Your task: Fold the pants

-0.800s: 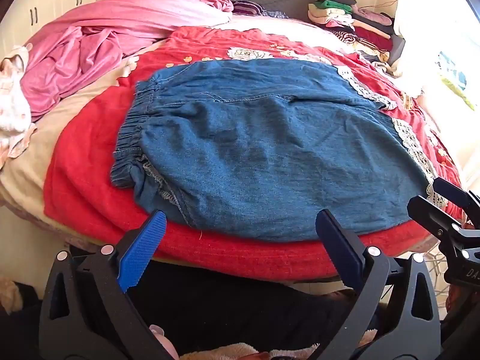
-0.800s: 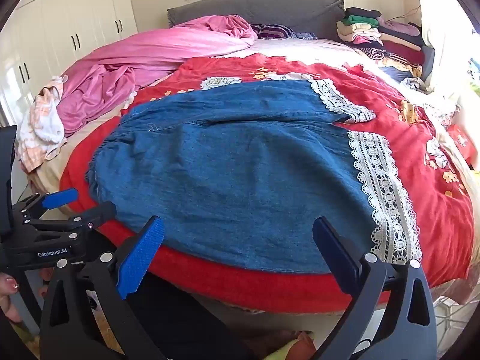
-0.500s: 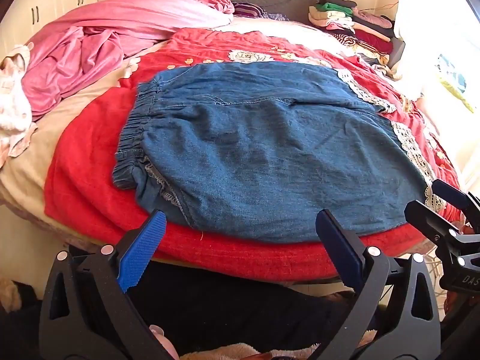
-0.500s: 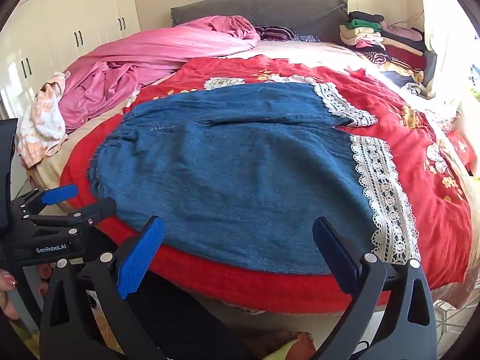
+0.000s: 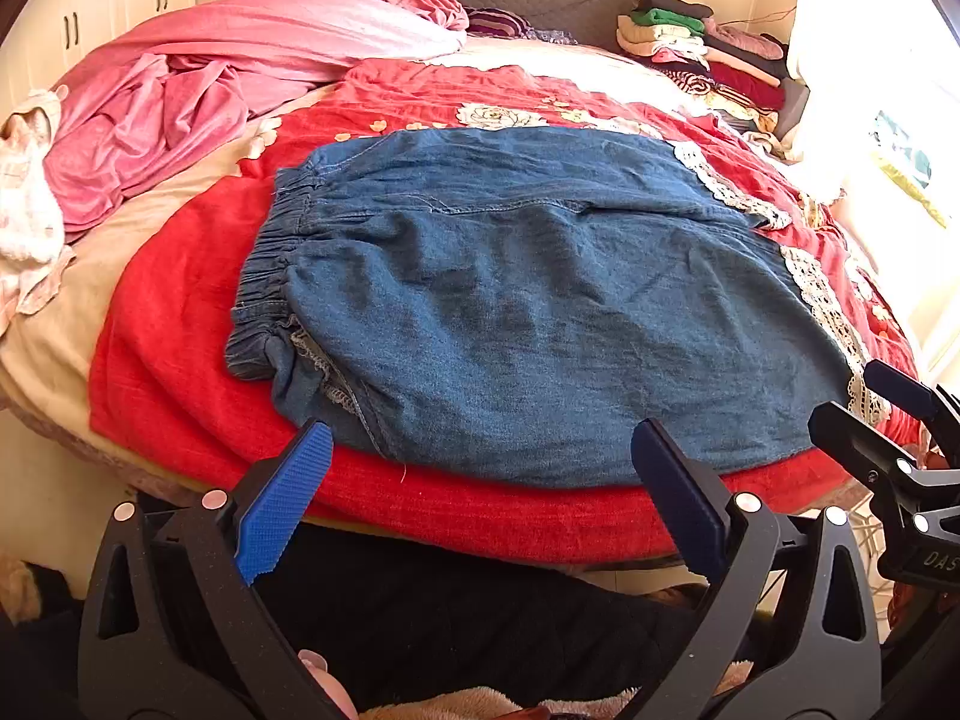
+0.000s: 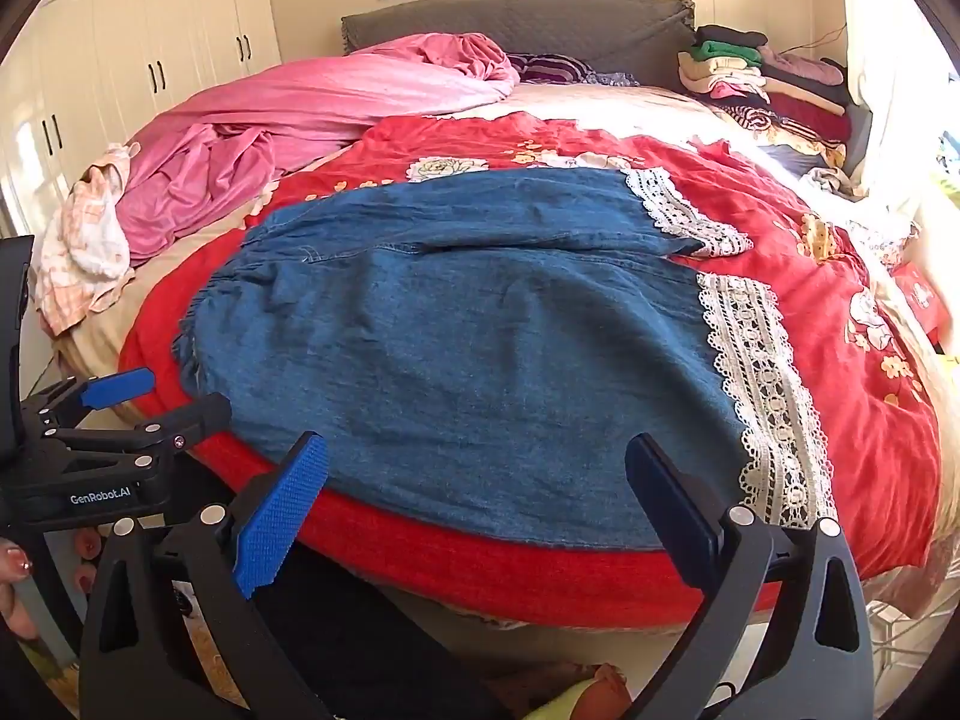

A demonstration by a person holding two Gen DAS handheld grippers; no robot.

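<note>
Left hand-held gripper point(image 5: 480, 480): fingers spread wide, nothing between them, held off the near edge of the bed just short of the waistband end of the pants; its blue-padded fingertips point(image 5: 282, 504) stand apart from the cloth. Right hand-held gripper point(image 6: 477, 492): likewise spread and holding nothing, poised at the same near edge toward the hem end. Blue denim pants point(image 5: 540, 312): laid flat across the bed on a red blanket point(image 5: 180, 372), elastic gathered waistband point(image 5: 270, 276) to the left, white lace hems point(image 6: 762, 384) to the right, one leg lying beside the other with a seam line between them. Red blanket: flower-patterned, covering the near half of the bed. Pink quilt point(image 6: 288, 120): bunched at the far left. Grey headboard point(image 6: 516, 18): behind it. Stack of folded clothes point(image 6: 762, 78): far right corner of the bed. White wardrobe doors point(image 6: 156, 54): along the left wall.
</note>
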